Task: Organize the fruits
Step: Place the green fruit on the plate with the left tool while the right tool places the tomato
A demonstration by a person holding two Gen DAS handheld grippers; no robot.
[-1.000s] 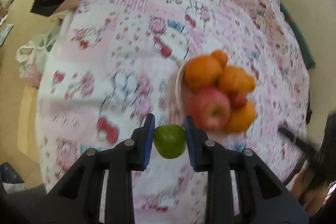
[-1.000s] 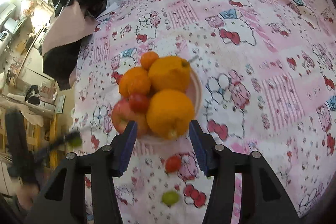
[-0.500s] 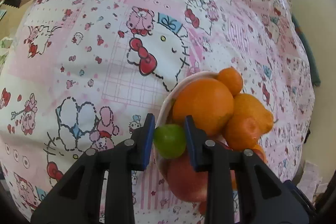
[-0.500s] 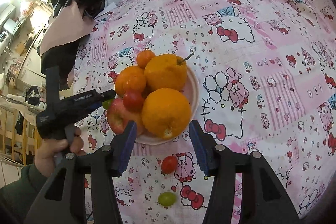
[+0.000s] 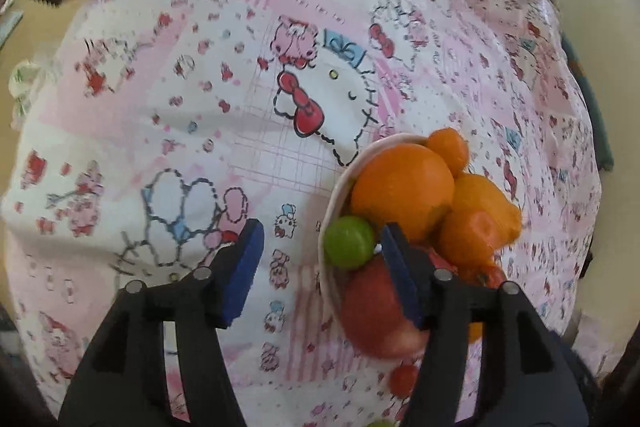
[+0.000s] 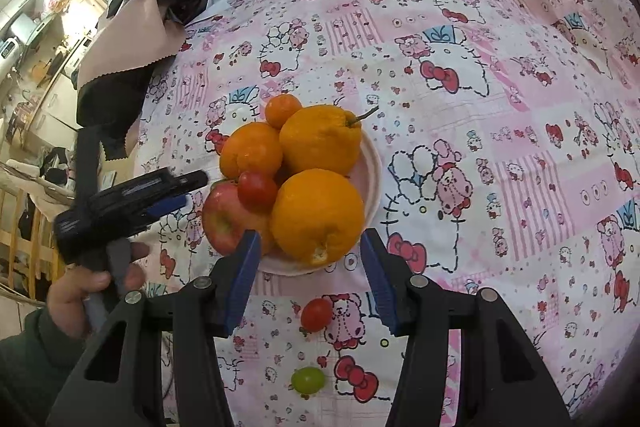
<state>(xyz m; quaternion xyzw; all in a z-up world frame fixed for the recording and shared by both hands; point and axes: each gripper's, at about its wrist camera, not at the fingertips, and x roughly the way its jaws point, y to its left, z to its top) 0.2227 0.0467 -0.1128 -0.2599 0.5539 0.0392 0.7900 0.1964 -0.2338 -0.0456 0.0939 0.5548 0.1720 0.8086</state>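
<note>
Left wrist view: the pink bowl [image 5: 334,195] at four o'clock is heaped with a big orange [image 5: 402,187], small tangerines [image 5: 448,149] and a red apple [image 5: 372,311]. The green fruit [image 5: 348,237] sits on the bowl's rim at the pile's edge. The left gripper [image 5: 320,247] has just been opening; its jaws stand apart, the right pad just beside the green fruit, the left pad clear of it. No readable writing on the cartoon-print cloth [image 5: 180,107].

Right wrist view: the same bowl [image 6: 370,167] at centre, a cherry tomato [image 6: 257,189] on the pile. The right gripper [image 6: 308,275] hangs half open, holding nothing. At six o'clock a loose cherry tomato [image 6: 316,314] and green grape [image 6: 307,379] lie on the cloth. At nine o'clock a hand [image 6: 86,281] holds the other gripper; dark fabric [image 6: 116,95] at eleven.
</note>
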